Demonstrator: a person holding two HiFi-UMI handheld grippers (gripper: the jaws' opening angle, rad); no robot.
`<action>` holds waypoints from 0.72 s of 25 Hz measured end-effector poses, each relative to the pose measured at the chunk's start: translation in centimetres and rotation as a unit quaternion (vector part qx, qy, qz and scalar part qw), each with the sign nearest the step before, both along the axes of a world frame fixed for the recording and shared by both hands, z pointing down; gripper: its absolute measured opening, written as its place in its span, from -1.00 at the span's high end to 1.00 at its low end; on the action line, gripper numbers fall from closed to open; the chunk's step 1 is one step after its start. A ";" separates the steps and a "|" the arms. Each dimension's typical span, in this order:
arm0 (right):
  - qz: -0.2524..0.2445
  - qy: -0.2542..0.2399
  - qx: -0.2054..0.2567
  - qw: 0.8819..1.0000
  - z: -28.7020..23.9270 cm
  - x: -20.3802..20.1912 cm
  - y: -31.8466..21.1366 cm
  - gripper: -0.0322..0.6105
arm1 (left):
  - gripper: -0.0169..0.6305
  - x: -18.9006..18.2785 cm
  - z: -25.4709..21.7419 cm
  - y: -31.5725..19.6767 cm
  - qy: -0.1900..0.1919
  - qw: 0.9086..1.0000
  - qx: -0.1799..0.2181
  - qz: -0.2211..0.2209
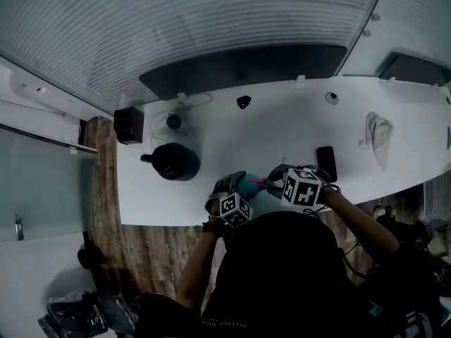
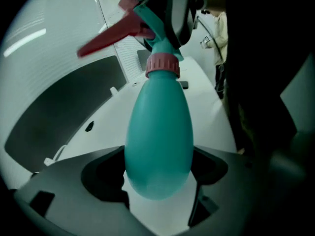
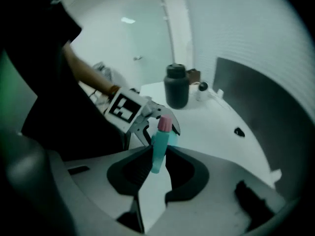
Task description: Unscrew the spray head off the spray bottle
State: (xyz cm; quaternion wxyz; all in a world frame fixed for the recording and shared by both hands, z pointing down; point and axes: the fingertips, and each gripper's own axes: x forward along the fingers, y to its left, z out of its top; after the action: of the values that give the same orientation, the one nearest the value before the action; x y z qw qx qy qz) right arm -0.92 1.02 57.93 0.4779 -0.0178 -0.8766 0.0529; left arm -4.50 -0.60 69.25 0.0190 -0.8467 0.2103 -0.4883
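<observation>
the person is holding both grippers together just over the front edge of the white table (image 1: 282,129), with the teal spray bottle (image 2: 160,132) stretched between them and lifted off the surface. the left gripper (image 2: 157,173) is clamping the fat lower body of the bottle, its 2 jaws pressing on either side, the rounded base pointing back toward that gripper's camera. the bottle is tilting up and away from it, narrowing to the pink collar (image 2: 162,65), with the red trigger (image 2: 110,36) sticking out to the left in the left gripper view. the right gripper (image 3: 156,167) is coming in from the opposite end and is gripping the teal spray head (image 3: 158,149), both pads bearing on its sides. farther back on the table a black jug (image 1: 174,162) is standing to the left and a dark phone (image 1: 325,162) is lying to the right, both well apart from the bottle.
</observation>
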 end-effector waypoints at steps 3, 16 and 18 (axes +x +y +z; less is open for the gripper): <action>-0.186 0.058 0.121 0.973 -0.5 0.5 2.3 0.64 | -0.25 1.1 0.4 3.3 0.053 0.992 -0.080 0.080; -0.074 -0.098 -0.001 0.992 -5.0 0.5 1.8 0.64 | -0.25 1.2 1.3 4.3 0.232 0.970 -0.076 -0.007; 0.002 -0.175 -0.088 0.981 -5.2 1.0 1.1 0.65 | -0.25 1.0 0.9 3.8 0.258 0.962 -0.076 -0.036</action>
State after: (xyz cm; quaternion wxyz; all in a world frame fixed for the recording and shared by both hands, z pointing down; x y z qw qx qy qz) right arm 0.06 2.07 52.68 0.3135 -0.0669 -0.9387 0.1271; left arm -3.51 3.18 70.19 -0.1178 -0.9349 0.2009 -0.2677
